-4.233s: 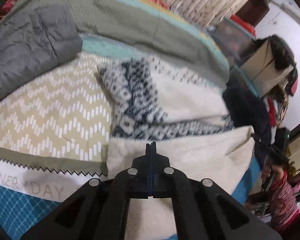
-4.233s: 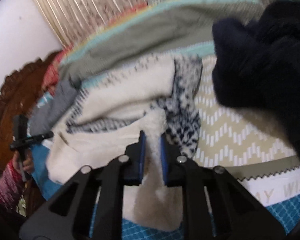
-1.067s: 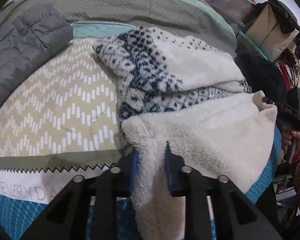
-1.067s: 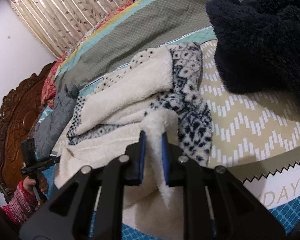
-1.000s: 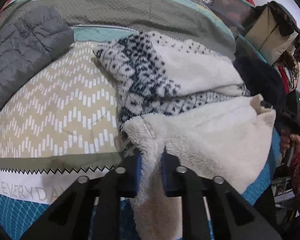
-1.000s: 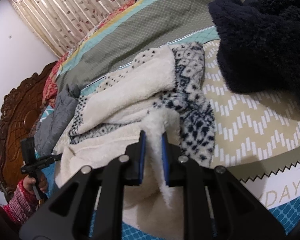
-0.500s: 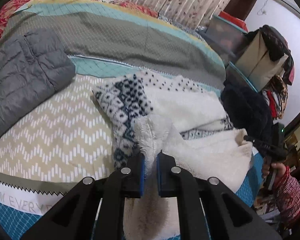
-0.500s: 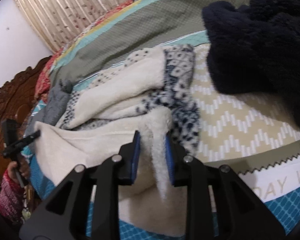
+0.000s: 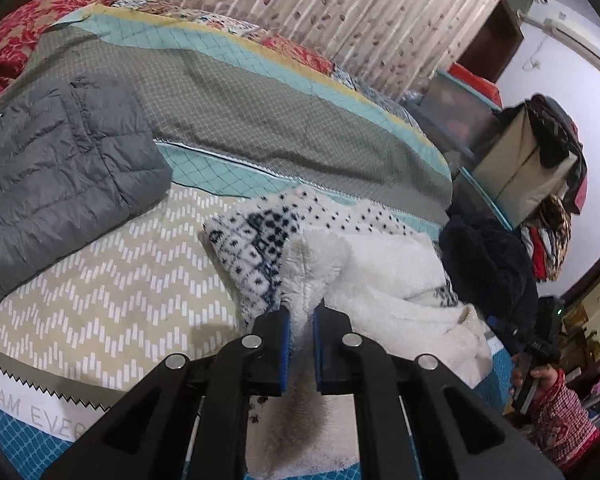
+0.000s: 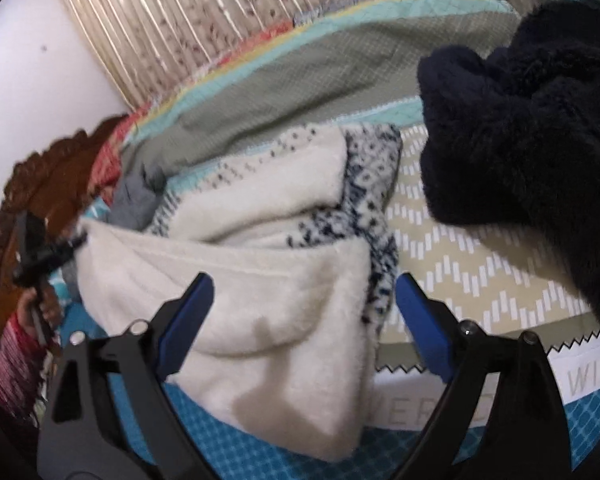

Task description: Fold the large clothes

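Left tongs (image 9: 299,312): jaws nearly together, clamped on a raised ridge of cream fleece belonging to the sweater (image 9: 384,280). The pinched fold stands up between the blue pads; the rest of the cloth drops away below and to the right of these tongs.

Right tongs (image 10: 304,300): jaws opening, standing wide. A folded cream flap of the same sweater (image 10: 284,312) lies in the gap between them, and the pads do not press on it.

Sweater: thick, fleecy cream lining turned outward over most of what shows; outer face is white knit with a dark blue diamond and dot pattern, showing just ahead and left of the left tongs and ahead and right of the right tongs. It lies bunched in several layers, ahead of both tongs.

Surface: bed with a quilt (image 9: 100,280) in tan-and-white zigzag, a white band with grey lettering near the tongs, blue grid at the near edge, grey-green and teal bands farther ahead.

Other items: grey puffer jacket (image 9: 48,168) well left of the left tongs; dark navy fluffy garment (image 10: 532,128) ahead and right of the right tongs, resting on the quilt.

Room: pleated leaf-print curtain (image 9: 308,4) beyond the bed, carved wooden headboard (image 10: 40,184) far left of the right tongs, storage boxes with piled clothes (image 9: 540,160) far right of the left tongs.
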